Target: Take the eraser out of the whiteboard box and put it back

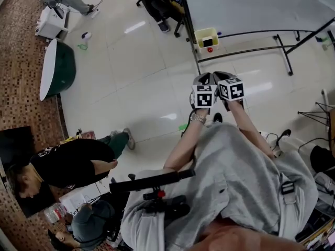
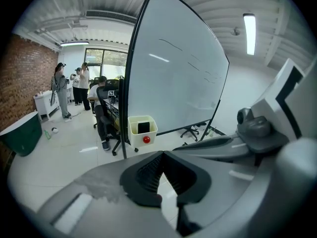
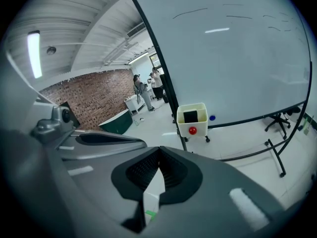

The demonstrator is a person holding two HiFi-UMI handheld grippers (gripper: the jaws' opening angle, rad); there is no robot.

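Observation:
A pale yellow whiteboard box [image 1: 199,35] hangs on the frame at the lower left corner of the whiteboard [image 1: 251,4]. A black eraser [image 2: 143,127] stands inside it, and a red round magnet [image 2: 146,139] sits on its front. The right gripper view shows the same box [image 3: 200,125], eraser [image 3: 190,116] and magnet [image 3: 192,130]. My left gripper [image 1: 203,79] and right gripper [image 1: 222,76] are held side by side in the air, pointing at the box from some way off. Both are shut with nothing between the jaws, as seen along the left gripper [image 2: 163,155] and the right gripper [image 3: 158,150].
The whiteboard's stand legs [image 1: 285,54] stretch across the floor to the right. A dark green tub with a white rim [image 1: 57,69] stands at the left. A person in black [image 1: 73,161] crouches at the lower left. Other people stand or sit [image 2: 81,86] further back, near an office chair [image 2: 106,118].

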